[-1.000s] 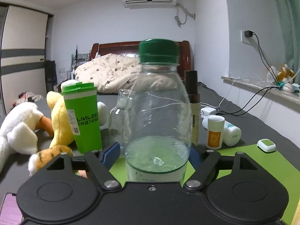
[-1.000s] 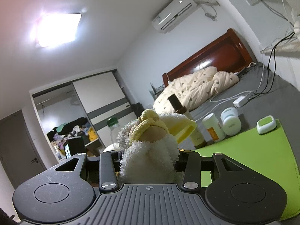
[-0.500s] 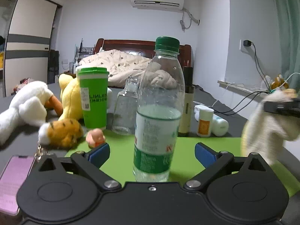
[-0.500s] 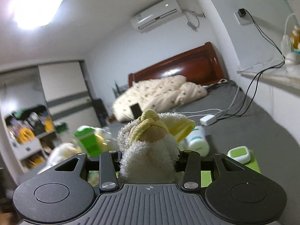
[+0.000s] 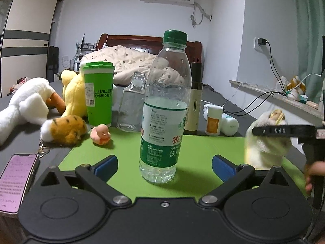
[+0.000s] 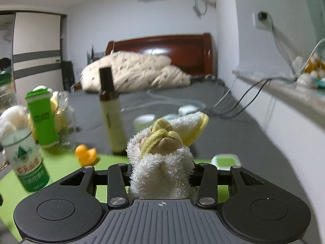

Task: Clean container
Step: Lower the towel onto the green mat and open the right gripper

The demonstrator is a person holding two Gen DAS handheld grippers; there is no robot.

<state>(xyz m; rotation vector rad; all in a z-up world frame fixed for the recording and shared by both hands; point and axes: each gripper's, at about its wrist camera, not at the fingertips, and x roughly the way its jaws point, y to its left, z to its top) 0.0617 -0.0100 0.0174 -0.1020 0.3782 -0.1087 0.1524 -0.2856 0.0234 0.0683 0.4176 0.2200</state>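
A clear plastic water bottle (image 5: 164, 109) with a green cap and green label stands upright on the green mat (image 5: 205, 152). It also shows in the right wrist view (image 6: 24, 156) at the left. My left gripper (image 5: 165, 163) is open, its blue pads on either side of the bottle's base and apart from it. My right gripper (image 6: 161, 170) is shut on a white and yellow fluffy cloth (image 6: 162, 152). In the left wrist view the cloth (image 5: 266, 142) hangs to the right of the bottle.
Behind the bottle stand a green cup (image 5: 99, 93), an empty glass bottle (image 5: 132, 103), a tall dark-capped bottle (image 5: 195, 99) and a small white jar (image 5: 212, 120). Plush toys (image 5: 63, 127), a rubber duck (image 5: 101, 136) and a phone (image 5: 17, 180) lie left.
My left gripper let go of the bottle, opened and drew back from it. The bottle stands on the mat. My right gripper swung down with the cloth, level beside the bottle.
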